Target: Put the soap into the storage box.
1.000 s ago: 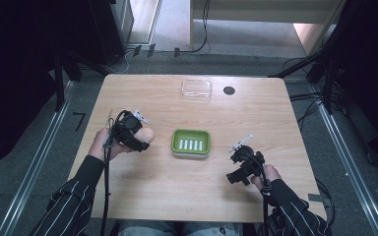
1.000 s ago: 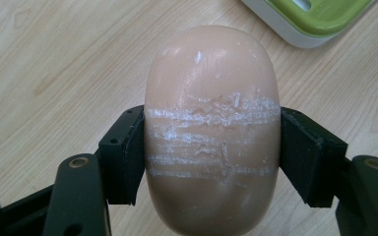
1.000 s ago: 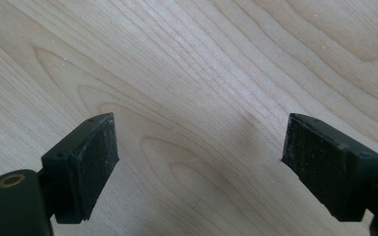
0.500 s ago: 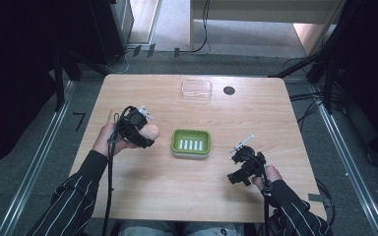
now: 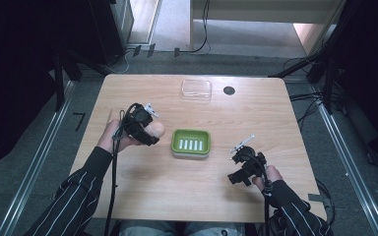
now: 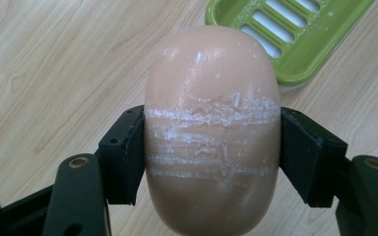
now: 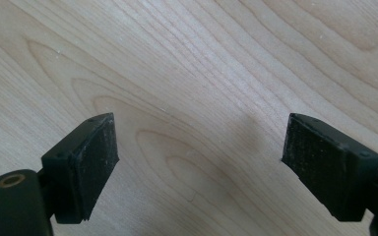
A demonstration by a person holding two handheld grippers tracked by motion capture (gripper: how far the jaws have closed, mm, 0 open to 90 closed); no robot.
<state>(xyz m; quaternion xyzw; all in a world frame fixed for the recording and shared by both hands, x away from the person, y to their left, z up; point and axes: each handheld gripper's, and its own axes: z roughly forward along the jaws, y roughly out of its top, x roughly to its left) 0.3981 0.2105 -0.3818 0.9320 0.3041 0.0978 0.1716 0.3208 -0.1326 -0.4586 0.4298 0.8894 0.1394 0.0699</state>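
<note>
Left gripper (image 5: 147, 129): clamped on a peach oval soap bar (image 5: 155, 129), just left of the dish.
Green slotted plastic soap dish (image 5: 191, 142): mid-table.
Right gripper (image 5: 237, 158): above bare wooden table (image 5: 187, 191), right of the dish.
Clear plastic lid (image 5: 196, 89): near the far edge.

A light wooden table (image 5: 177, 196) with rounded corners carries a green slotted soap dish (image 5: 191, 143) near its middle, a clear plastic lid (image 5: 196, 89) by the far edge, and a round black grommet (image 5: 229, 90) just beside it.
</note>
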